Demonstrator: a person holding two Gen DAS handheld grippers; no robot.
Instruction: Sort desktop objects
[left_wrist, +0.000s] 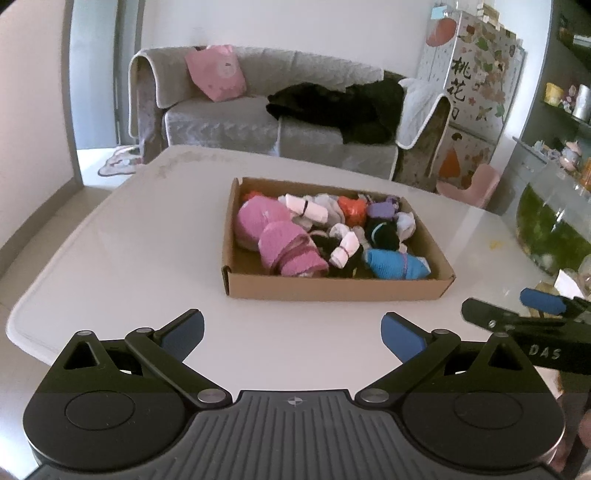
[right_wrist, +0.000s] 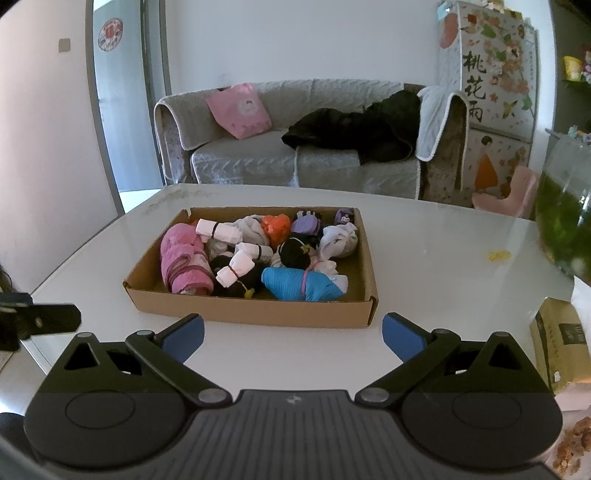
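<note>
A shallow cardboard box (left_wrist: 332, 288) (right_wrist: 255, 314) stands on the white table (left_wrist: 140, 251) (right_wrist: 436, 258). It holds several rolled cloth bundles: a pink one (left_wrist: 288, 247) (right_wrist: 184, 264), a blue one (left_wrist: 395, 263) (right_wrist: 299, 284), an orange one (left_wrist: 352, 210) (right_wrist: 275, 226), a purple one (left_wrist: 380, 210) (right_wrist: 306, 224), black and white ones. My left gripper (left_wrist: 291, 334) is open and empty, short of the box's near wall. My right gripper (right_wrist: 291, 334) is open and empty, just short of the box; it also shows at the right of the left wrist view (left_wrist: 517, 317).
A glass fish tank (right_wrist: 565, 221) (left_wrist: 550, 221) stands at the table's right. A brown carton (right_wrist: 561, 343) and a dish of snacks (right_wrist: 572, 446) lie at the near right. A grey sofa (right_wrist: 295, 155) stands behind the table.
</note>
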